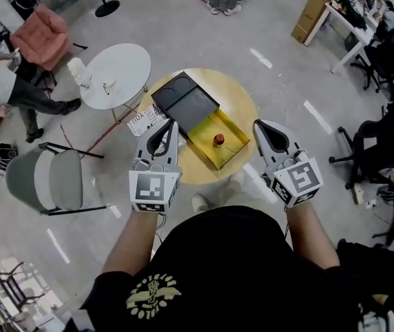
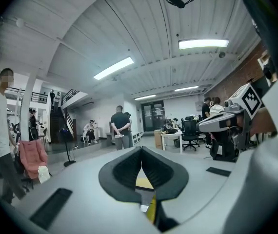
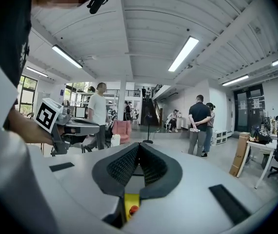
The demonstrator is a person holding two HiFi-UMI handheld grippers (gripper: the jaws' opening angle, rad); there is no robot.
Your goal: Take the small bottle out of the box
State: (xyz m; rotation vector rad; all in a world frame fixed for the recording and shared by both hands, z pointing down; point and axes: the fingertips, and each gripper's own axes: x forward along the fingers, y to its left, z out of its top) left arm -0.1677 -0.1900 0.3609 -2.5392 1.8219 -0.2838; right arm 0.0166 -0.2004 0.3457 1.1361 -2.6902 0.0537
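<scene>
**Head view:** A round wooden counter [image 1: 238, 102] stands at the centre on a grey floor [image 1: 183, 26] marked with white tape. On it lies an open yellow box [image 1: 235, 144], touching a black cover [image 1: 185, 101] at its upper left. The bottle [image 1: 219, 140] sits inside the box. Printed sheets [image 1: 142, 122] lie at the counter's left edge, their print too small to read. A white table [image 1: 124, 71], a pink chair [image 1: 39, 34] and a grey chair [image 1: 45, 178] are at the left, and a carton [image 1: 312, 12] is at the upper right. The left gripper [image 1: 172, 125] and right gripper [image 1: 258, 125] hover over the counter's near edge on either side of the box. Each carries a black-and-white marker cube.

**Left gripper view:** The left gripper's [image 2: 141, 151] jaws are together with nothing between them. Yellow from the box [image 2: 145, 182] shows below them. Beyond is an open office with ceiling strip lights [image 2: 113, 68] and people standing.

**Right gripper view:** The right gripper's [image 3: 139, 146] jaws are pressed together and empty. The bottle [image 3: 133, 209] shows at the bottom, in the box [image 3: 128, 199].
</scene>
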